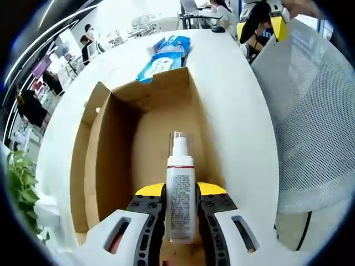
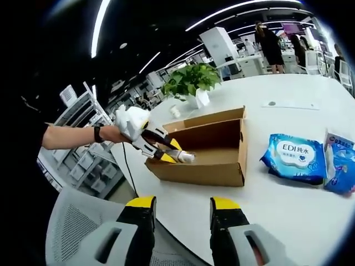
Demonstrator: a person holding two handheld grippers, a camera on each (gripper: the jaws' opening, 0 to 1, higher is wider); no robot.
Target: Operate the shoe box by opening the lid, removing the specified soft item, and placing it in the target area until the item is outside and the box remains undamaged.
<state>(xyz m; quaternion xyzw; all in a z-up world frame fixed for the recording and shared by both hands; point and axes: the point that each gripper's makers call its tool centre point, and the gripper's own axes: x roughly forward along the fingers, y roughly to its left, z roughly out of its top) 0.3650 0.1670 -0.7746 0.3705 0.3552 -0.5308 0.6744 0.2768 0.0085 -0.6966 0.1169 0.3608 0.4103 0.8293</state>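
Note:
An open cardboard shoe box (image 1: 119,144) lies on the white table (image 1: 238,111), its lid folded out to one side. My left gripper (image 1: 181,191) is shut on a white spray bottle (image 1: 180,183) with a clear cap, held over the box's inside. In the right gripper view the box (image 2: 213,166) sits mid-table, and the left gripper (image 2: 166,148), held by a hand, reaches into it with the bottle (image 2: 186,157). My right gripper (image 2: 183,203) hangs open near the table's edge, nothing between its yellow-tipped jaws.
Two blue wipe packs (image 2: 294,158) (image 2: 339,165) lie on the table beyond the box, also seen as wipe packs (image 1: 166,52). A potted plant (image 2: 191,80) stands behind the box. A grey mesh chair (image 1: 316,122) is beside the table. People stand far back.

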